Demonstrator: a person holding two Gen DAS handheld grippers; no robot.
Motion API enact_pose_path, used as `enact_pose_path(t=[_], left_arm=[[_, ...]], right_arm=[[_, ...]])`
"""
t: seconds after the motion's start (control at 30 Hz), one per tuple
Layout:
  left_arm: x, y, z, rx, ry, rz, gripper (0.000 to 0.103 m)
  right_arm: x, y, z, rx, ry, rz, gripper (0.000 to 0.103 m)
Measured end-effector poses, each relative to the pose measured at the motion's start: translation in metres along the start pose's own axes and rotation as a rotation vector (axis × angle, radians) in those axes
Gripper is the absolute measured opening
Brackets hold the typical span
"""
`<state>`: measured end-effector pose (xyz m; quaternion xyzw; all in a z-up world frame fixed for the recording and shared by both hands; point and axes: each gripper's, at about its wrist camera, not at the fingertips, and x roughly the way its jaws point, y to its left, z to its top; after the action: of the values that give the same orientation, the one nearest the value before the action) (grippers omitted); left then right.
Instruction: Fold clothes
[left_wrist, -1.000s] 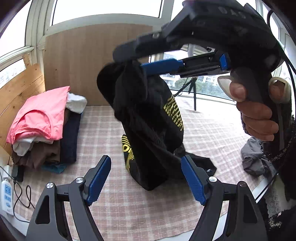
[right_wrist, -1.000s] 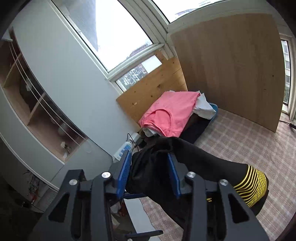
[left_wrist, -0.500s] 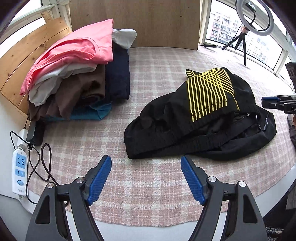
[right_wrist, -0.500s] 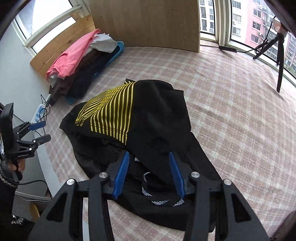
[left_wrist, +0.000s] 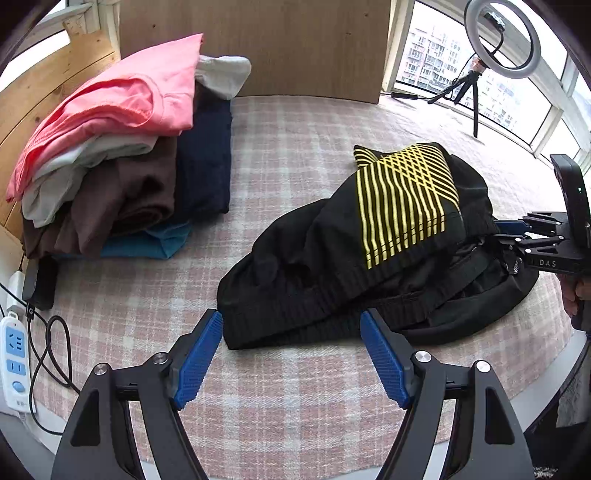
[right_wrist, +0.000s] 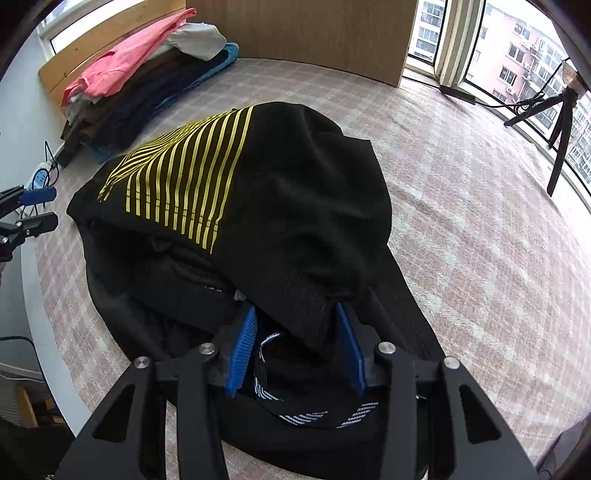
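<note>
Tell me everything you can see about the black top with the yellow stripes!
The black top lies crumpled in a loose heap on the pink checked cover. It looks like soft knit, with ribbed hems and a block of thin yellow stripes facing up. Inside, a band with white marks shows. The right tool has a fold of its edge between its blue pads; the left tool is open, just short of its near edge.
</note>
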<state>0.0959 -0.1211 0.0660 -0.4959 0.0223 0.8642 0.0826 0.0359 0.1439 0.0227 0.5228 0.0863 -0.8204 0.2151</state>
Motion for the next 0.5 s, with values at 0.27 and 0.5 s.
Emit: enact_pose_path(t=[0.27,0.5], left_arm=[[0.014,-0.108,0.036,0.384,-0.073,0.032,0.075],[0.038,-0.140,0.049,0.512,-0.088,0.039,0.075]], right_arm=[[-0.027,-0.021,0.016,0.172,-0.088,0.086,0.009],[-0.046,-0.025,0.027,0.235,-0.134,0.136,0.009]])
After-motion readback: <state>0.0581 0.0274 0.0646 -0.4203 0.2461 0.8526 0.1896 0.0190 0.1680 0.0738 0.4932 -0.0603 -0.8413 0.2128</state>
